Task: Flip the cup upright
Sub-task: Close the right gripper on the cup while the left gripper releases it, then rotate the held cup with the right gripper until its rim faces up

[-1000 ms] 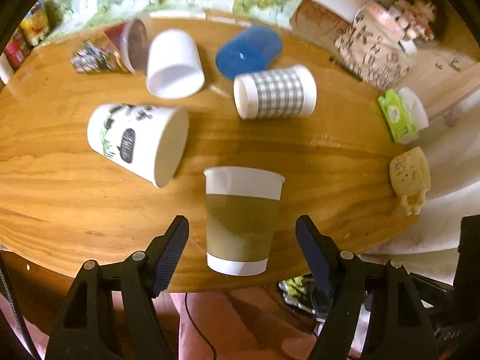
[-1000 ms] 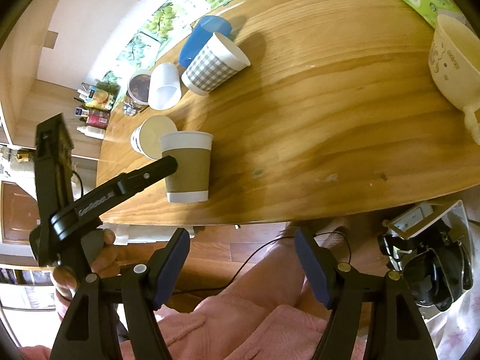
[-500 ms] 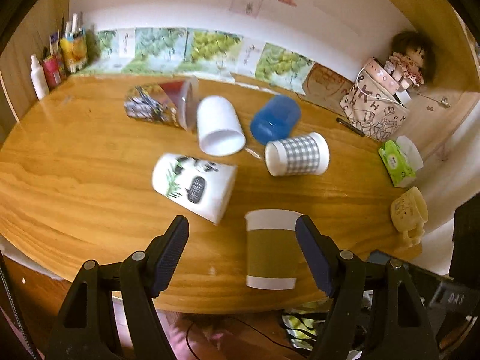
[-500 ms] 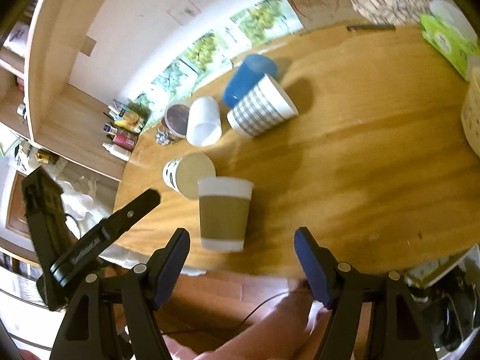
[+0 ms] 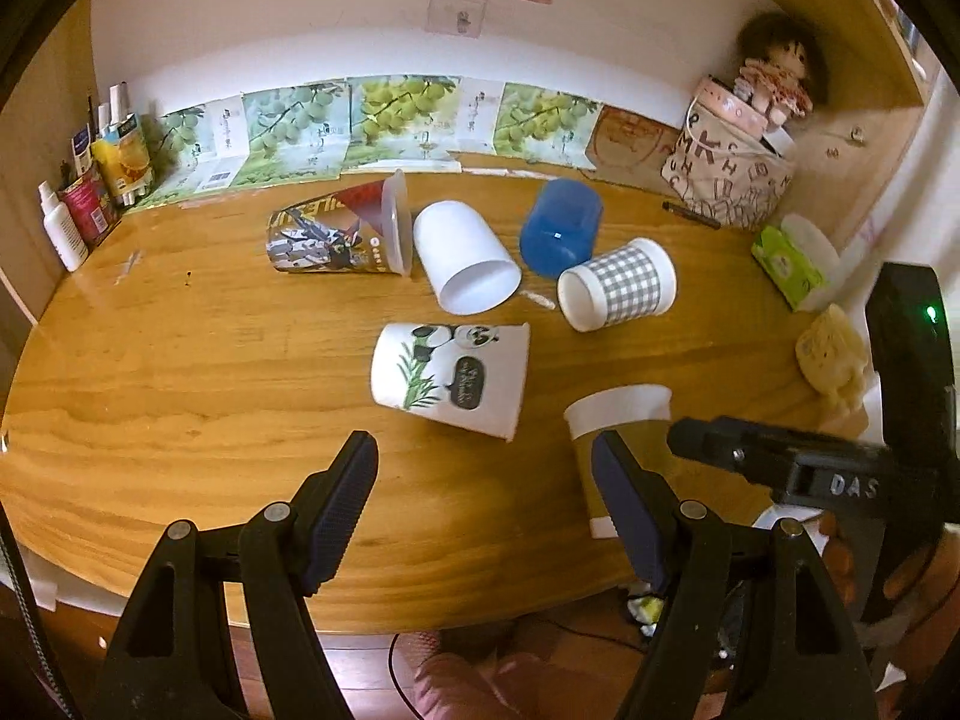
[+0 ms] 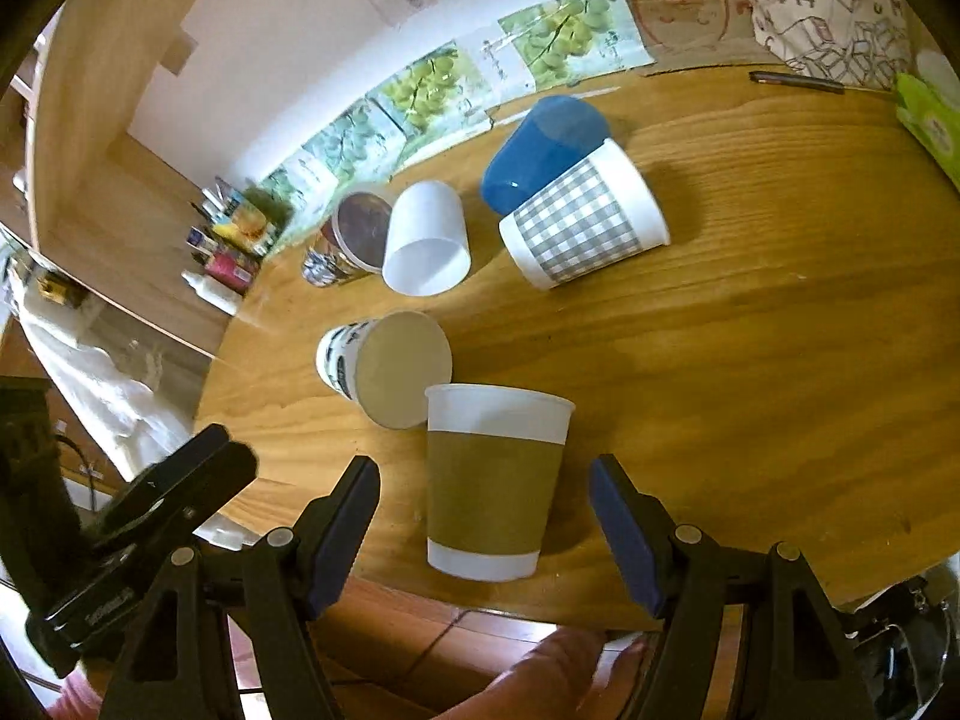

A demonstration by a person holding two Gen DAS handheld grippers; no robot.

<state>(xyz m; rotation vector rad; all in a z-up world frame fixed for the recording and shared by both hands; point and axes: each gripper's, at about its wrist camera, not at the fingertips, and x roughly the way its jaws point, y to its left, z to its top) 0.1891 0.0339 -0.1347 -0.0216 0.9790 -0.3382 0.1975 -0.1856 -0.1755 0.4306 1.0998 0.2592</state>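
In the left wrist view, the left gripper (image 5: pixel 483 501) hangs with its jaws spread wide and nothing between them, over the near edge of the wooden table (image 5: pixel 180 372). Just beyond lies the panda cup (image 5: pixel 453 378) on its side; farther off lie a white cup (image 5: pixel 465 258), a checked cup (image 5: pixel 618 285) and a blue cup (image 5: pixel 561 228). In the right wrist view, the right gripper (image 6: pixel 483 528) is likewise wide, its jaws flanking but not touching the brown-sleeved cup (image 6: pixel 495 483), which stands upright near the table's near edge.
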